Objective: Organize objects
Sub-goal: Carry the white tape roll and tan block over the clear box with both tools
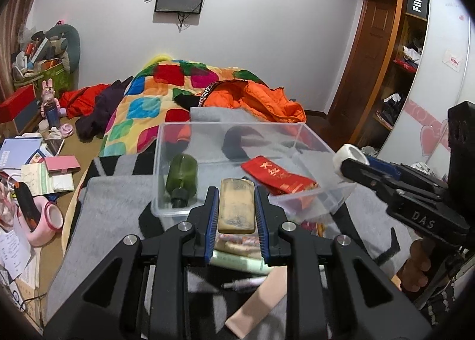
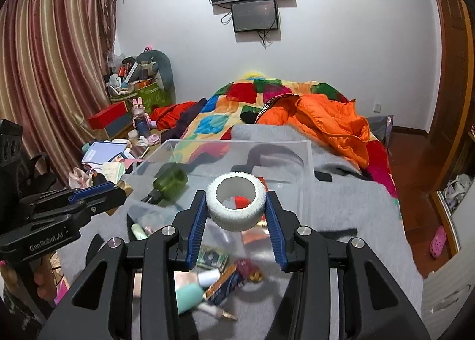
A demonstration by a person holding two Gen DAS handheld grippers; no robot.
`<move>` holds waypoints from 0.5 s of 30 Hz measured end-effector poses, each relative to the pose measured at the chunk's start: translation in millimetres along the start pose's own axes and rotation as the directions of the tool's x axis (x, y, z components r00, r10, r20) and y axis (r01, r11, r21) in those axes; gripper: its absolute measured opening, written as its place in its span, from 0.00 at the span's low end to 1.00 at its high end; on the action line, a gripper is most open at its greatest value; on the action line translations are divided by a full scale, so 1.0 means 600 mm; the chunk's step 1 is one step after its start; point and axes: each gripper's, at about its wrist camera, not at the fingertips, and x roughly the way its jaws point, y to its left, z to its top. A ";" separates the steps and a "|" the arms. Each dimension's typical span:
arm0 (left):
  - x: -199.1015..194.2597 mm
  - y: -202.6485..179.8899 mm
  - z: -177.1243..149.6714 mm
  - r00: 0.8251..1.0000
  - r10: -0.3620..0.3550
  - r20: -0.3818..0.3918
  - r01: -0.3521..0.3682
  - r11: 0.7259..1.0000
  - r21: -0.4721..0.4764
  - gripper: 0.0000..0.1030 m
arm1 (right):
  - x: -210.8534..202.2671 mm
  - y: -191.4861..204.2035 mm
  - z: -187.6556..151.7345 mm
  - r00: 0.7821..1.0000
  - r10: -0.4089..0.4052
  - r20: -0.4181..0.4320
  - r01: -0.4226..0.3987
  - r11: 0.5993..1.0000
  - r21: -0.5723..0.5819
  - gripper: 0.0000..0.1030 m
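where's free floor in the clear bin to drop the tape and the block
Bare floor lies mid-bin, between the green bottle at the left wall and the red packet on the right. The near gray blanket is crowded in front.

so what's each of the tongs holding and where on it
The left tongs clamp a tan rectangular block by its two long sides. The right tongs pinch a white tape roll across its outer rim, hole facing up.

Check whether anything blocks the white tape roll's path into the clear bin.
Nothing visible does. The right gripper holds the white tape roll above the near edge of the clear bin, which has no lid. Inside lie a green bottle at the left and a red packet, with bare floor between them.
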 end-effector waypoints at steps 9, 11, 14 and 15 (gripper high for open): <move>0.046 0.005 0.022 1.000 0.020 -0.017 -0.020 1.000 0.007 0.23 | 0.055 -0.002 0.000 0.998 -0.006 -0.059 0.005 1.000 -0.011 0.35; 0.058 0.007 0.025 0.999 0.027 -0.026 -0.027 1.000 0.009 0.23 | 0.064 -0.005 0.000 0.998 -0.008 -0.069 0.008 1.000 -0.008 0.35; 0.073 0.012 0.028 0.999 0.030 -0.039 -0.030 1.000 0.003 0.23 | 0.078 -0.010 0.003 0.996 -0.010 -0.084 0.010 1.000 0.003 0.35; 0.079 0.015 0.029 0.998 0.034 -0.044 -0.034 0.999 0.001 0.23 | 0.082 -0.012 0.004 0.996 -0.008 -0.090 0.009 1.000 0.008 0.35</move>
